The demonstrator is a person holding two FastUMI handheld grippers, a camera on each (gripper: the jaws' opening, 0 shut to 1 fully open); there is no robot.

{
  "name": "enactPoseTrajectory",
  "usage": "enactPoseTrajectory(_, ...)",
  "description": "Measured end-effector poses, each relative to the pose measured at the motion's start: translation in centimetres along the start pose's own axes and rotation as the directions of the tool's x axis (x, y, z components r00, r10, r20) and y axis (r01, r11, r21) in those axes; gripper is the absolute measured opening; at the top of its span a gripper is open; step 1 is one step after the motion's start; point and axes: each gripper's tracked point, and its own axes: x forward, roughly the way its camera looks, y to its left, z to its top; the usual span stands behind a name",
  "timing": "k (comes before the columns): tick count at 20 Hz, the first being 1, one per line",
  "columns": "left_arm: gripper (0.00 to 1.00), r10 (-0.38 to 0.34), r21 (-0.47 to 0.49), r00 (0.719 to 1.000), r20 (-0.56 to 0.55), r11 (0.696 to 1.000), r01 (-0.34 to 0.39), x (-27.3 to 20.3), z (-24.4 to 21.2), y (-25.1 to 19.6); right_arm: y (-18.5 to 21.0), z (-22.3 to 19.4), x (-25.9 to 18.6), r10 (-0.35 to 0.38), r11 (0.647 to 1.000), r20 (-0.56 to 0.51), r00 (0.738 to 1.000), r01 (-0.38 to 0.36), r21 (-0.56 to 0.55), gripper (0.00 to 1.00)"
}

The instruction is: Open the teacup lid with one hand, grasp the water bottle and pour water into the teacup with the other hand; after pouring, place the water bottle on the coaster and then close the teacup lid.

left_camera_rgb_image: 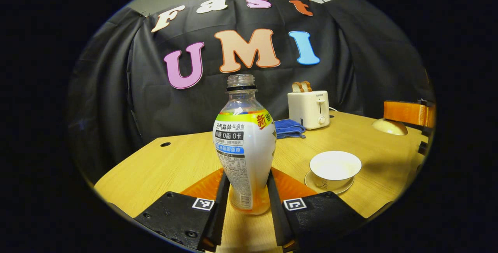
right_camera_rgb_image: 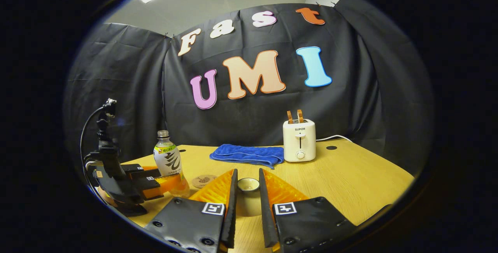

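Left gripper jaws narrowed on the bottle, both fingers pressing its lower body; bottle upright, uncapped, base at the table. I see the right gripper clamped on the lid, held level, clear of the table. Cup open on its saucer right of the bottle. Coaster just beside the bottle. Toaster and towel further back.

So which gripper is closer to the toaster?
Judging by its size in each view, probably the left gripper, gripping the water bottle. The right gripper, holding the teacup lid, sees the toaster smaller.
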Motion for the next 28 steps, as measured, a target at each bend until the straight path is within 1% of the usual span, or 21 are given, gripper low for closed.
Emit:
enactPoseTrajectory(2, 0.49, 0.012, 0.076, 1.0, 0.004, 0.997, -0.012, 0.0, 0.6, 0.2, -0.3, 0.0, 0.0, -0.005, 1.0, 0.0, 1.0, 0.005, 0.002, 0.33)
enactPoseTrajectory(5, 0.49, 0.031, 0.185, 0.999, 0.015, 0.982, -0.033, 0.1, 1.5, 0.7, -0.5, 0.0, -0.1, -0.008, 1.0, -0.003, 1.0, 0.008, 0.004, 0.32)
enactPoseTrajectory(8, 0.5, 0.029, 0.263, 1.0, 0.009, 0.964, -0.03, 0.1, 1.6, 0.8, -0.8, 0.0, -0.1, -0.011, 1.0, -0.009, 1.0, 0.011, 0.001, 0.33)
enactPoseTrajectory(9, 0.5, 0.023, 0.287, 1.0, 0.002, 0.958, -0.023, 0.0, 1.4, 0.8, -0.8, 0.1, -0.2, -0.008, 1.0, -0.006, 1.0, 0.008, 0.0, 0.31)
enactPoseTrajectory(12, 0.49, 0.025, 0.382, 0.999, -0.021, 0.924, -0.015, 0.3, 0.6, 0.6, -1.6, 0.5, -0.3, -0.02, 1.0, 0.003, 1.0, 0.02, -0.007, 0.33)
enactPoseTrajectory(14, 0.49, 0.037, 0.457, 0.999, -0.033, 0.889, -0.018, 0.5, 0.4, 0.9, -2.2, 0.6, -0.3, -0.03, 1.0, 0.002, 1.0, 0.03, 0.0, 0.33)
enactPoseTrajectory(18, 0.49, 0.07, 0.574, 0.997, -0.031, 0.818, -0.04, 1.1, -0.2, 1.3, -3.4, 0.8, -0.3, -0.05, 0.999, 0.004, 0.999, 0.05, 0.008, 0.32)
enactPoseTrajectory(22, 0.5, 0.079, 0.669, 0.994, -0.077, 0.743, -0.007, 1.9, -1.8, 1.0, -4.4, 1.0, -0.5, -0.071, 0.997, 0.007, 0.997, 0.07, 0.019, 0.32)
enactPoseTrajectory(24, 0.5, 0.073, 0.703, 0.995, -0.072, 0.711, -0.001, 2.0, -1.9, 0.6, -4.8, 1.0, -0.5, -0.076, 0.997, 0.006, 0.997, 0.076, 0.026, 0.32)
enactPoseTrajectory(25, 0.49, 0.068, 0.724, 0.995, -0.071, 0.69, 0.004, 2.0, -1.8, 0.4, -4.9, 1.0, -0.5, -0.079, 0.997, 0.007, 0.997, 0.079, 0.028, 0.32)
enactPoseTrajectory(28, 0.5, 0.073, 0.795, 0.995, -0.072, 0.606, 0.013, 2.3, -2.4, 0.3, -5.2, 1.2, -0.6, -0.083, 0.996, 0.007, 0.996, 0.083, 0.028, 0.32)
